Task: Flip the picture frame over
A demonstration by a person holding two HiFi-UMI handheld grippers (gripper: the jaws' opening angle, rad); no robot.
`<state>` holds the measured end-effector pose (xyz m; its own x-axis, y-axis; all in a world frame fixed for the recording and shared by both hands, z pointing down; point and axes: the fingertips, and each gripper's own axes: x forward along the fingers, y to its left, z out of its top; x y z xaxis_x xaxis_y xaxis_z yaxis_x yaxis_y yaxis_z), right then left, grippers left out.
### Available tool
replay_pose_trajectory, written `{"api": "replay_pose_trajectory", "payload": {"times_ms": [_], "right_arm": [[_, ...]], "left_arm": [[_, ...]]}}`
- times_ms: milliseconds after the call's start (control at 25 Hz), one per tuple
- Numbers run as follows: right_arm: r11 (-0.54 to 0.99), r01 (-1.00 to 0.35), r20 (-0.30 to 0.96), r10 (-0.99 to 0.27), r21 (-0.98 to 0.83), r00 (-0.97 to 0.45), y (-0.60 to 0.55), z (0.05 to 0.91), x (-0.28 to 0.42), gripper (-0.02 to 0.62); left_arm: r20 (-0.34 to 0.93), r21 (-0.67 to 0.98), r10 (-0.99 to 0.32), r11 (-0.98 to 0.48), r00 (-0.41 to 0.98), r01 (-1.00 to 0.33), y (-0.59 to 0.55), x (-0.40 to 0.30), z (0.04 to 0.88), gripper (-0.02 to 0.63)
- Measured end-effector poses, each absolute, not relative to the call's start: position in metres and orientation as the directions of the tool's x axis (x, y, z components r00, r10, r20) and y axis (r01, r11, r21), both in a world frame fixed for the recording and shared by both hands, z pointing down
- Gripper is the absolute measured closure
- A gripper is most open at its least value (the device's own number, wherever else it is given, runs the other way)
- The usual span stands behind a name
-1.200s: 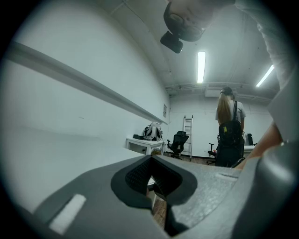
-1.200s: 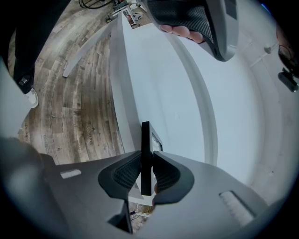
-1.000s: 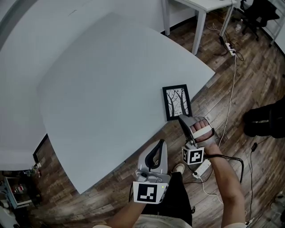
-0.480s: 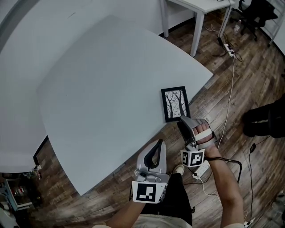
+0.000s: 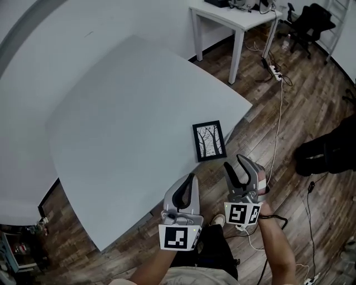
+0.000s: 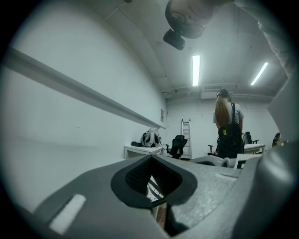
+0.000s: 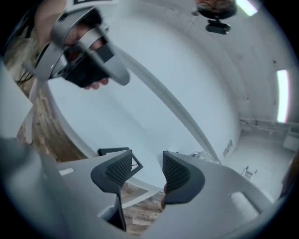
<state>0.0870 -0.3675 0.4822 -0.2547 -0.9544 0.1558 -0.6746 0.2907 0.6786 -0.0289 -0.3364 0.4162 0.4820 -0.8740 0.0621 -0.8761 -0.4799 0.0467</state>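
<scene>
- A frame (image 5: pixel 209 141) lies flat on the big grey table (image 5: pixel 122 111), picture side up, showing bare black trees on white inside a dark border
- It sits by the table's near edge, toward the right corner, and its near end reaches that edge; I cannot tell whether it juts over
- The right gripper (image 5: pixel 233 162) hangs just off that edge, over the wood floor (image 5: pixel 289 117), close to the frame's near end but clear of it
- Its fingers stand spread and have just been opening; nothing sits between them, and only table and floor show through the gap
- The left gripper (image 5: pixel 192 178) hangs beside it, to its left, also off the table's near edge and pointing level across the top
- Its fingers are pressed together at the tips, with a small loop-shaped opening left between the curved pads, and they pinch nothing
- Neither gripper touches the frame or the table
- Each carries a marker cube (image 5: pixel 177 238) at its rear, toward the person's body
- Past the table's far right corner stands a small white desk (image 5: pixel 239 16), with a black chair (image 5: pixel 311 22) beyond it
- A white cable (image 5: pixel 278 128) runs along the floor from a power strip (image 5: pixel 273 69) by the desk
- Seen from the left gripper, a person with a backpack (image 6: pixel 230 128) stands at the far end of the room, near a ladder (image 6: pixel 186 137)
</scene>
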Motion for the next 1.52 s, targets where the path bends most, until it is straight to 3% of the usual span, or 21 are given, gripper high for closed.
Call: {"api": "replay_pose_trajectory", "payload": {"times_ms": [200, 360, 560, 1040, 1520], "right_arm": [[0.161, -0.876, 0.081, -0.987, 0.455, -0.14, -0.353, 0.421, 0.123, 0.406], [0.09, -0.916, 0.09, -0.994, 0.39, -0.06, -0.339, 0.391, 0.148, 0.517], [0.059, -0.959, 0.125, -0.992, 0.277, -0.024, -0.319, 0.371, 0.164, 0.549], [-0.009, -1.0, 0.16, -0.987, -0.001, 0.009, -0.281, 0.365, 0.188, 0.571], [-0.045, -0.998, 0.145, -0.989, -0.037, 0.039, -0.274, 0.358, 0.206, 0.572]], "left_arm": [[-0.008, 0.064, -0.876, -0.482, 0.482, -0.874, -0.343, -0.023, 0.389, 0.606], [-0.024, 0.041, -0.867, -0.499, 0.498, -0.866, -0.343, -0.018, 0.372, 0.606], [-0.029, 0.009, -0.849, -0.528, 0.528, -0.849, -0.338, -0.008, 0.36, 0.606], [-0.033, -0.004, -0.803, -0.596, 0.596, -0.803, -0.32, 0.029, 0.351, 0.606], [-0.019, -0.02, -0.782, -0.623, 0.624, -0.782, -0.323, 0.048, 0.346, 0.606]]}}
